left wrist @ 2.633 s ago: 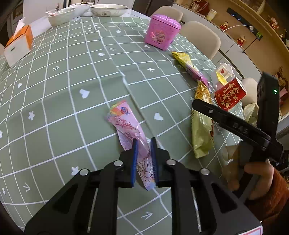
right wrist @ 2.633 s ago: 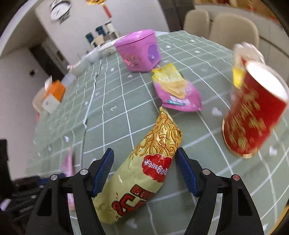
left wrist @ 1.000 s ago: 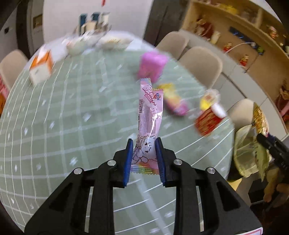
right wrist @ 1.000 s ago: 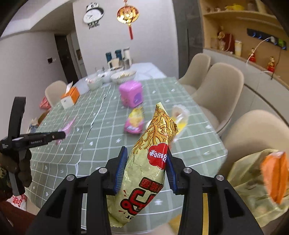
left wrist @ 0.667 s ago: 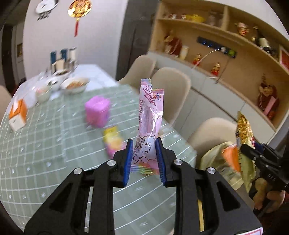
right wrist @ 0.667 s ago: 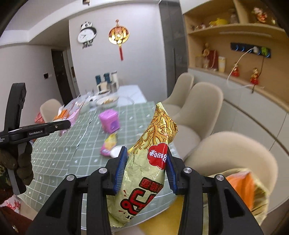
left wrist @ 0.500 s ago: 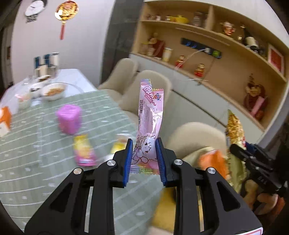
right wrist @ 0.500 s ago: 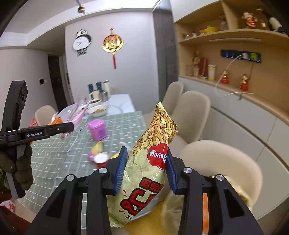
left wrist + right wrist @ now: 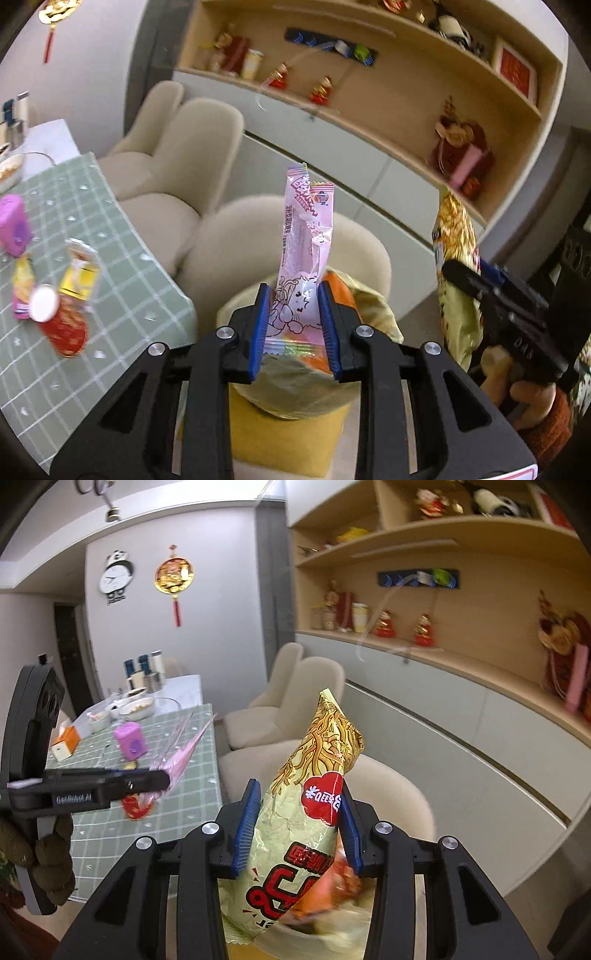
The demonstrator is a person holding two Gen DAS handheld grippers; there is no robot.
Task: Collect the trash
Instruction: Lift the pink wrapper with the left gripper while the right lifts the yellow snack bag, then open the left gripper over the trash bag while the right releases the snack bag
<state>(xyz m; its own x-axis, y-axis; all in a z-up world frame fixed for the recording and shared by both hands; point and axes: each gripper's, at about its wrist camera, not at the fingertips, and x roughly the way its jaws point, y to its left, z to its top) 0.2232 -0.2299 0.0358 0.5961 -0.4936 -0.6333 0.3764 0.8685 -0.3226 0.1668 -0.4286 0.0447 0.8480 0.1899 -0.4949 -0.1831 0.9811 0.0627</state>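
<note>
My left gripper (image 9: 293, 325) is shut on a pink snack wrapper (image 9: 306, 243) that stands upright between its blue pads. Below it sits a yellow bin lined with a yellowish bag (image 9: 295, 391) holding orange trash. My right gripper (image 9: 297, 827) is shut on a gold-and-green noodle packet (image 9: 314, 797), also upright, above the same bag (image 9: 332, 938). The right gripper with its packet shows at the right of the left wrist view (image 9: 491, 295). The left gripper with the pink wrapper shows at the left of the right wrist view (image 9: 147, 779).
The green checked table (image 9: 122, 302) lies to the left with a red cup (image 9: 62, 328), a yellow carton (image 9: 79, 273), a pink box (image 9: 13, 225) and a yellow-pink wrapper (image 9: 20, 291). Beige chairs (image 9: 295, 243) stand behind the bin. Wall shelves (image 9: 369, 85) are beyond.
Both grippers lifted their wrappers off the table and swung right, away from it, to above the lined bin. Both stay shut on their wrappers.
</note>
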